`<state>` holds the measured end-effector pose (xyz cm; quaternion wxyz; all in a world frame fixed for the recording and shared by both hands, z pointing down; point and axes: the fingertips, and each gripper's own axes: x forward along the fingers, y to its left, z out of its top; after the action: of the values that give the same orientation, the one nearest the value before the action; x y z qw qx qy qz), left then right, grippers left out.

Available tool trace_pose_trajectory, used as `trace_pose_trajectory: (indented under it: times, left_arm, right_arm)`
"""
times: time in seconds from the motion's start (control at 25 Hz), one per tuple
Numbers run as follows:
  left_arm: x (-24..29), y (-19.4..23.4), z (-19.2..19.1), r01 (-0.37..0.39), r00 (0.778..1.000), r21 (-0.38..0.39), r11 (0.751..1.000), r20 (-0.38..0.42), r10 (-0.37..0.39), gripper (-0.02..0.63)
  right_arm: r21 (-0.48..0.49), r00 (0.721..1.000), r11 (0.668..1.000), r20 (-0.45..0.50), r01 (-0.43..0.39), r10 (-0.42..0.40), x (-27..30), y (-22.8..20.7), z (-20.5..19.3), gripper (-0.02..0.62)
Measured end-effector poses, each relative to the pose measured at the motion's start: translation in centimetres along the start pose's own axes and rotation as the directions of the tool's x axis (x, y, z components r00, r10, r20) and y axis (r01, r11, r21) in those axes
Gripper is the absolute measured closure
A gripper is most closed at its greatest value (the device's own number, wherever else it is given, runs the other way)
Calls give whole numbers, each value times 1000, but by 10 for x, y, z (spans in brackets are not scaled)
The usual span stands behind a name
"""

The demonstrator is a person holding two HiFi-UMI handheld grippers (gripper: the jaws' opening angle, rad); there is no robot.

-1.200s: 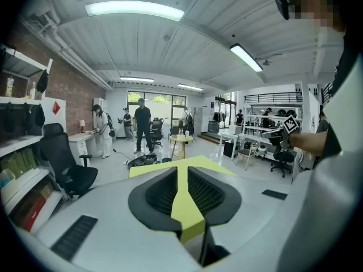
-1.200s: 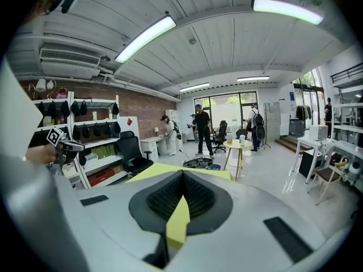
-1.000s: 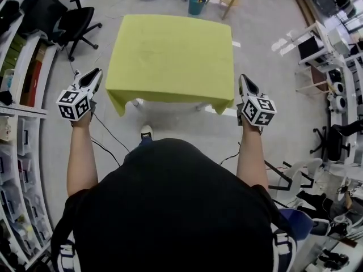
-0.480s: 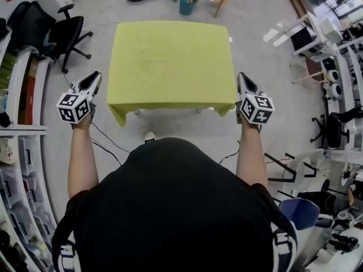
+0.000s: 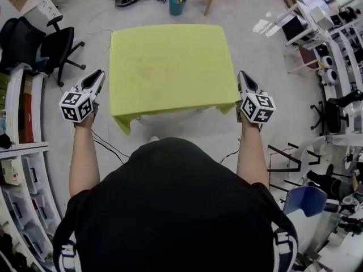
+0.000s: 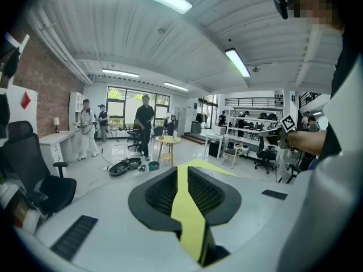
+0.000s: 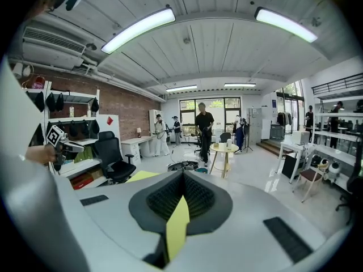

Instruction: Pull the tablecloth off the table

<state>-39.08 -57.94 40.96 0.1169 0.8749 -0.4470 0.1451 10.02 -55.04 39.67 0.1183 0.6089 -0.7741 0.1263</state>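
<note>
A yellow tablecloth [image 5: 170,67] lies spread over a table and hides all but its legs; its near left corner droops. My left gripper [image 5: 100,73] is at the cloth's left edge and my right gripper [image 5: 241,74] at its right edge, both close to the near corners. In the left gripper view the jaws [image 6: 182,169] are shut on a strip of the yellow cloth [image 6: 190,220]. The right gripper view shows its jaws [image 7: 183,173] shut on a fold of the cloth [image 7: 177,225].
A black office chair [image 5: 54,44] stands to the left of the table, with shelves [image 5: 22,169] along the left wall. Beyond the table are a teal bin [image 5: 177,3] and a round wooden table [image 7: 226,149]. White desks [image 5: 295,27] line the right. People [image 7: 204,129] stand far off.
The table and cloth have shifted and turned slightly in the head view, and the near edge sits lower. Both grippers keep their hold, level with each other.
</note>
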Motion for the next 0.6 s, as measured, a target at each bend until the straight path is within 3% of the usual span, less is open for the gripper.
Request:
trace_pose_trajectory:
  times: [0.32,0.6]
  left_arm:
    - [7,33,17,3,997,40,999,71,-6,557]
    - [16,42,12,-5,998,41,999,66,2,560]
  right_arm:
    - [8,1000,1000,5,24,-24,25,29,10,578]
    - [19,1000,1000,-2,21,-21,27,25,0,578]
